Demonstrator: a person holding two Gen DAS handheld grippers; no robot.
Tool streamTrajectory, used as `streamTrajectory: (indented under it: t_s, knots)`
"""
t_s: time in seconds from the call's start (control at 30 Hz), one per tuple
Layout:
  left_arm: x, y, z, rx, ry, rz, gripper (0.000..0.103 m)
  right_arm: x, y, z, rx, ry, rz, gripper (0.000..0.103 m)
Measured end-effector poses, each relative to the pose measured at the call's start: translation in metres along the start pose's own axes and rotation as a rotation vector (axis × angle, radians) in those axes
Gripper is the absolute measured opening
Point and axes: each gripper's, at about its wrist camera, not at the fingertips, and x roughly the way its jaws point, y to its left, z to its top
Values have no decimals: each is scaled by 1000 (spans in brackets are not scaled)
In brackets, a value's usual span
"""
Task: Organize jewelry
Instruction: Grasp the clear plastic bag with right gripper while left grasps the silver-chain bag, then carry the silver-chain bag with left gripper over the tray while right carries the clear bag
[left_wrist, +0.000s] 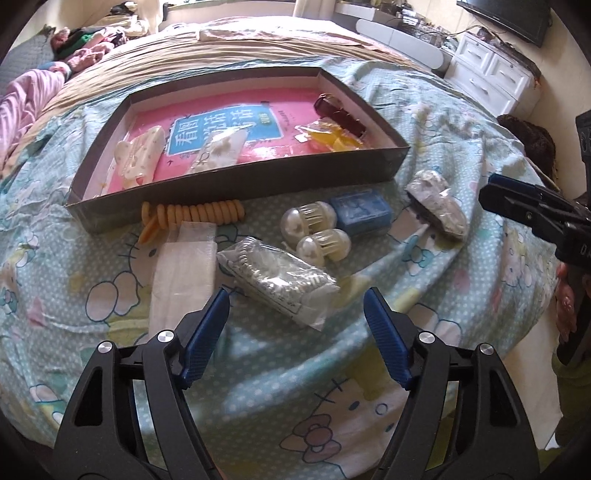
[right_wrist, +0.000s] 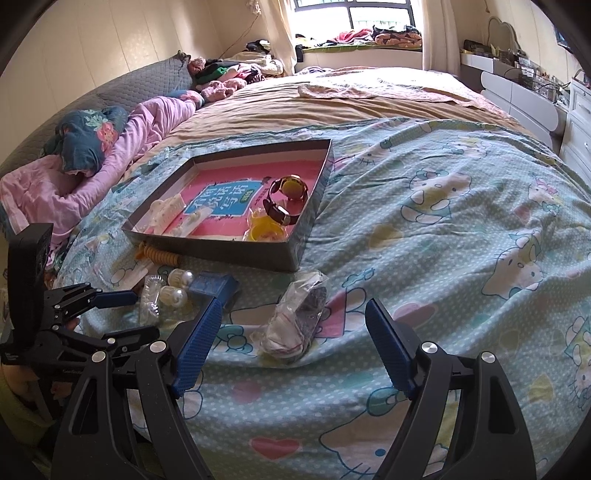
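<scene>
A shallow dark cardboard tray with a pink printed floor lies on the bed. It holds a white hair clip, a clear packet, yellow pieces and a brown-strapped watch. On the sheet in front lie an orange spiral band, a white packet, two pearl clips, a blue box and two clear bags of silver jewelry. My left gripper is open astride the near bag, pads apart from it. My right gripper is open around the other bag.
The bed is covered by a pale blue cartoon-cat sheet. Pink bedding and clothes pile at its head. White drawers stand past the bed's far corner. My left gripper's fingers enter the right wrist view at lower left.
</scene>
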Motion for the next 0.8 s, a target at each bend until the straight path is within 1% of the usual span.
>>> streamTrajectory:
  t_s: [0.03, 0.13, 0.2, 0.3, 0.33, 0.4, 0.43, 0.6, 0.7, 0.8]
  knots:
    - [2, 1, 1, -7, -1, 1, 67, 5, 0, -1, 1, 12, -1, 78]
    - [5, 4, 2, -13, -4, 7, 67, 18, -2, -3, 14, 41, 4, 73]
    - [7, 5, 2, -15, -3, 18, 67, 28, -2, -4, 21, 57, 10, 67]
    - [9, 9, 3, -28, -4, 14, 67, 41, -2, -4, 25, 84, 14, 59]
    - [10, 9, 4, -29, -7, 13, 67, 45, -2, -4, 25, 91, 17, 58]
    - [11, 11, 5, -34, -9, 13, 67, 54, -2, -5, 29, 109, 9, 51]
    - [12, 11, 6, -35, -11, 11, 67, 56, -2, -5, 29, 108, 11, 50]
    - [16, 11, 7, -38, -19, 16, 67, 57, -5, -7, 27, 81, 19, 41]
    - [18, 11, 8, -34, -25, 17, 67, 53, -7, -7, 30, 66, 26, 39]
    - [19, 10, 7, -25, -30, 24, 59, 47, -9, -4, 42, 52, 28, 39]
